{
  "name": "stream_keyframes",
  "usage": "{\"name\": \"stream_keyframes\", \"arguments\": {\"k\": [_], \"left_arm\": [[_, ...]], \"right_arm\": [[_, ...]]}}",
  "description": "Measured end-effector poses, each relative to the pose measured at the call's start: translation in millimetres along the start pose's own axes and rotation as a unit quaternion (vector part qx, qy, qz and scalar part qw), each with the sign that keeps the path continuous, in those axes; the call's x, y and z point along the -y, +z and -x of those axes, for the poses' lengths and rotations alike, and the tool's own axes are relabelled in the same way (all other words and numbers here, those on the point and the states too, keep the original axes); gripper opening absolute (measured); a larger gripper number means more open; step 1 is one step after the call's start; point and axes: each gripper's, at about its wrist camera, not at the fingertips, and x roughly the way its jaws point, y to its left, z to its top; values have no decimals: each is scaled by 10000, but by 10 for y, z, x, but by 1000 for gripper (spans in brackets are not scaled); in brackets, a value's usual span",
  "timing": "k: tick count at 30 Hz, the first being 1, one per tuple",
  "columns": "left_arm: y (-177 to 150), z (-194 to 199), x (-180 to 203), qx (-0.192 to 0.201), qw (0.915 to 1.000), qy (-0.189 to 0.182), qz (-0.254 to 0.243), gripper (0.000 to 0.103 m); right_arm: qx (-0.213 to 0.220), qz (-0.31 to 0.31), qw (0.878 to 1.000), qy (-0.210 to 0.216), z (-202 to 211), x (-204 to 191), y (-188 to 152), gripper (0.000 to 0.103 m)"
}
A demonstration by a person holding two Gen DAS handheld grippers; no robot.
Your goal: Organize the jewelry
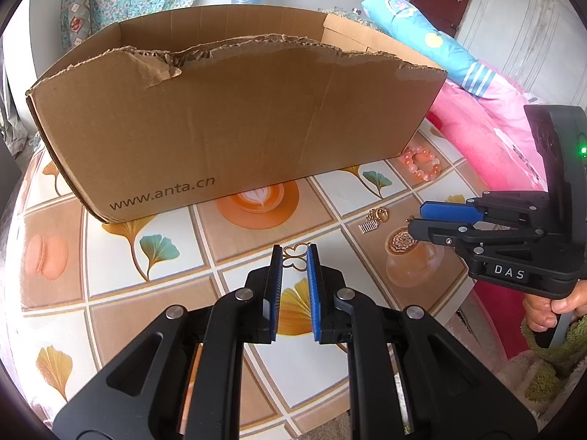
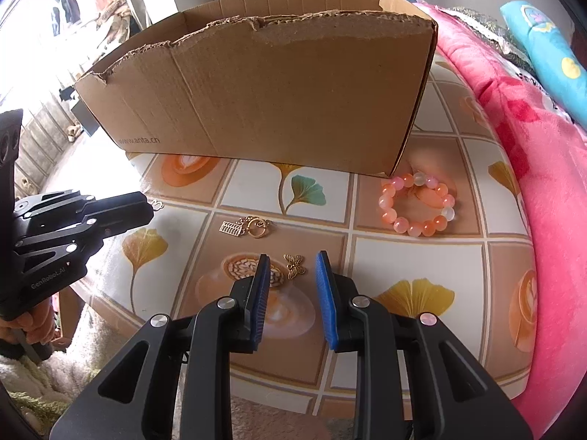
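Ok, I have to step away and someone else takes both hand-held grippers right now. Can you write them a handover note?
Left hand-held gripper: shut on the white butterfly pendant.
Right hand-held gripper: open, its fingers on either side of the bronze butterfly charm on the table, not pressing on it.
On the table: the gold ring with abacus charm and the pink bead bracelet, which is by the cardboard box corner.
Done: one piece picked up. The box's inside is hidden.
Left: probably box the pendant, then the other three pieces.
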Motion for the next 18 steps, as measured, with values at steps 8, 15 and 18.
{"name": "stream_keyframes", "arguments": {"k": [8,15,18], "left_arm": [[4,-3,2,-6,10000,4,10,12],[5,18,3,15,10000,0,-10,12],[14,44,7,45,10000,18,-14,12]], "right_arm": [[18,314,9994,-130,-19,-130,-10,11],[75,2,9997,217,-4,-20,5,7],[170,-83,9994,286,67,11,31,7]]}}
